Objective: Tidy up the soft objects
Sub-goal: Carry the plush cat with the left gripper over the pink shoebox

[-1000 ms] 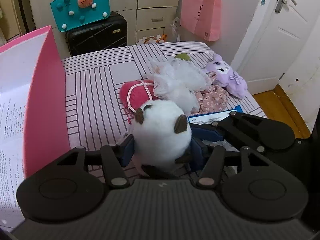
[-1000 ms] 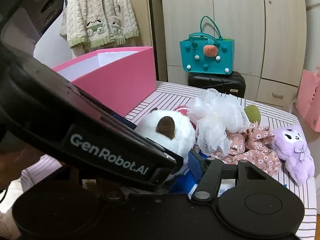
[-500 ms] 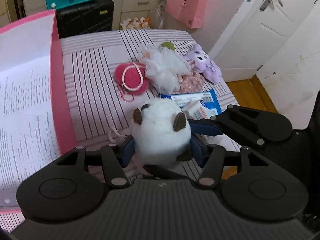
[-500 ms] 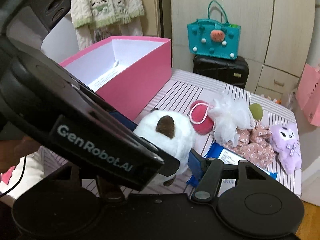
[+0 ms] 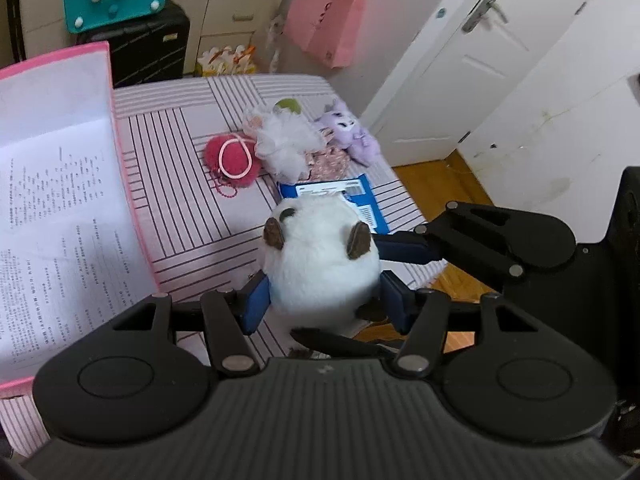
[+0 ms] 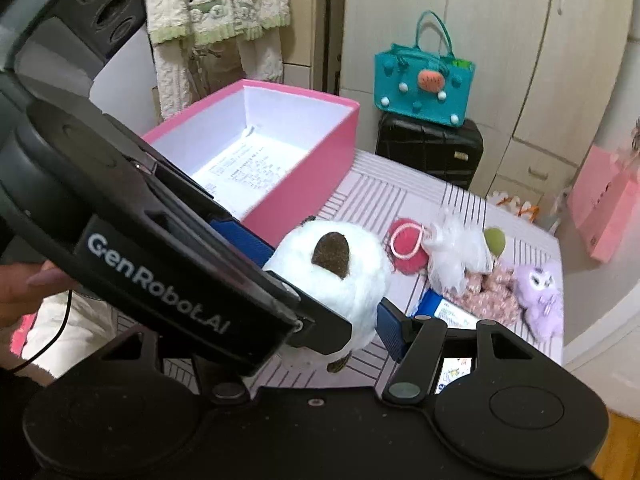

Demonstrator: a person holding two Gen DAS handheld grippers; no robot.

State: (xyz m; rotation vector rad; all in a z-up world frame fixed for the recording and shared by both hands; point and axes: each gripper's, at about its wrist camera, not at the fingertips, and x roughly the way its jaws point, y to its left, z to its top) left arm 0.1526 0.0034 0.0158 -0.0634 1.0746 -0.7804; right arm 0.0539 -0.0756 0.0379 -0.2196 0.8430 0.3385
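My left gripper (image 5: 322,306) is shut on a white plush ball with brown ears (image 5: 320,256) and holds it high above the striped bed (image 5: 188,208). My right gripper (image 6: 332,320) also clamps the same plush (image 6: 340,276); its left finger is hidden behind the left gripper's body. The open pink box (image 6: 288,168), with printed paper on its floor, stands to the left (image 5: 124,184). Still on the bed lie a red pom-pom purse (image 5: 232,158), a white mesh puff (image 5: 284,144), a floral cloth (image 6: 492,292), a purple plush (image 5: 352,136) and a green ball (image 6: 494,240).
A blue-white packet (image 5: 340,194) lies on the bed near its right edge. A black suitcase (image 6: 432,148) with a teal bag (image 6: 424,88) on top stands behind the bed. A pink bag (image 5: 324,32) hangs by the white door (image 5: 472,56).
Both grippers have lifted the white plush higher above the bed and shifted it toward the pink box; the objects on the bed look smaller and farther away.
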